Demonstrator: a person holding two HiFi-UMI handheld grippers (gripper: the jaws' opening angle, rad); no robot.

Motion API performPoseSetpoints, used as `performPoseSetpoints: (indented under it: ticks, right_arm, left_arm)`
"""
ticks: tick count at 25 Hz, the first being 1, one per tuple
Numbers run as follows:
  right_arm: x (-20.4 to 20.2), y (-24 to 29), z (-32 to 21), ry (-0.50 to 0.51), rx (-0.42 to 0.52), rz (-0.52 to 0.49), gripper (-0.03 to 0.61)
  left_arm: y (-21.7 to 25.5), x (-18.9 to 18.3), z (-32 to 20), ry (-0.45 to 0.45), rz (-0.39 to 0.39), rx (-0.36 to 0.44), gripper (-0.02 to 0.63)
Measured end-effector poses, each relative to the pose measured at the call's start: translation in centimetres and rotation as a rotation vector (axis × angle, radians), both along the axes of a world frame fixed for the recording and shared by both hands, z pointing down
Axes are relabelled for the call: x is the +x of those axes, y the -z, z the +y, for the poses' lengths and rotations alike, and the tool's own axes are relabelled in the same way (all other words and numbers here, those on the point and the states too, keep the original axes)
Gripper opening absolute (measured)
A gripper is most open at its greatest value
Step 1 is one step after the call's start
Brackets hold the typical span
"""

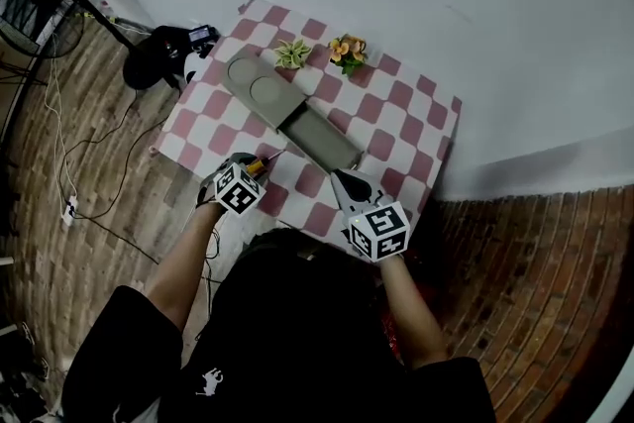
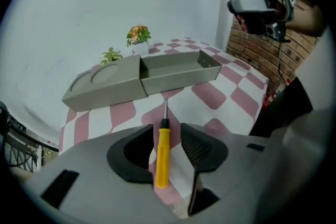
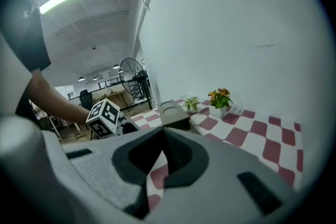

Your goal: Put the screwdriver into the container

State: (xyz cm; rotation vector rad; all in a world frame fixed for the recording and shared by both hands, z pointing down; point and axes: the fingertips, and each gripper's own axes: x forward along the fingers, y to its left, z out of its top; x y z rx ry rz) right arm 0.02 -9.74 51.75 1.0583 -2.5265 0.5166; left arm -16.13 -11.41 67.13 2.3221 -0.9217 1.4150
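Note:
A screwdriver [image 2: 162, 155] with a yellow handle lies on the checkered cloth, its thin shaft pointing at the grey container [image 2: 181, 80]. My left gripper [image 2: 167, 131] is open and straddles the handle, and the pads do not press on it. In the head view the screwdriver [image 1: 260, 166] is at the table's near left with the left gripper [image 1: 248, 171] over it. The container [image 1: 319, 146] has its lid [image 1: 256, 84] slid aside, so its tray is open. My right gripper [image 1: 341, 177] hovers near the tray's near end, and its jaws [image 3: 164, 129] are shut with nothing between them.
Two small potted plants [image 1: 292, 52] [image 1: 347, 50] stand at the table's far edge by the white wall. A black fan [image 1: 158, 54] and cables are on the brick floor to the left. The table [image 1: 416, 129] is small, and its near edge is close to my hands.

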Motion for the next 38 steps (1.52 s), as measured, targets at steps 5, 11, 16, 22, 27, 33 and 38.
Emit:
performPoseSetpoints:
  ticks: [5, 11, 16, 22, 27, 33, 38]
  right_arm:
    - [-1.4, -1.4, -1.7, -0.028, -0.038, 0.014, 0.002]
    - [-1.7, -1.3, -3.4, -0.078, -0.04, 0.019, 0.002]
    - [-0.7, -0.9, -4.2, -0.136, -0.03, 0.018, 0.002]
    - [3.3, 0.0, -5.1, -0.263, -0.013, 0.007, 0.002]
    - [5.7, -0.1, -5.1, -0.337, -0.018, 0.013, 0.002]
    - [7.2, -1.2, -4.3, -0.38, -0.038, 0.032, 0.002]
    - [8.9, -2.0, -3.4, -0.45, -0.071, 0.024, 0.002]
  left_arm:
    - [-2.2, -0.5, -0.6, -0.05, -0.007, -0.067, 0.132]
    - [-3.4, -0.4, -0.3, -0.135, 0.001, -0.144, 0.091]
    - [-1.3, 0.1, -0.5, -0.237, 0.012, -0.092, 0.078]
    - [6.4, 4.0, -3.5, -0.488, 0.051, 0.106, 0.078]
    - [8.7, 8.4, -5.7, -0.692, 0.024, 0.192, 0.08]
    - [7.2, 12.9, -6.1, -0.952, -0.02, 0.197, 0.08]
    - [4.2, 15.6, -5.8, -1.194, -0.161, 0.166, 0.08]
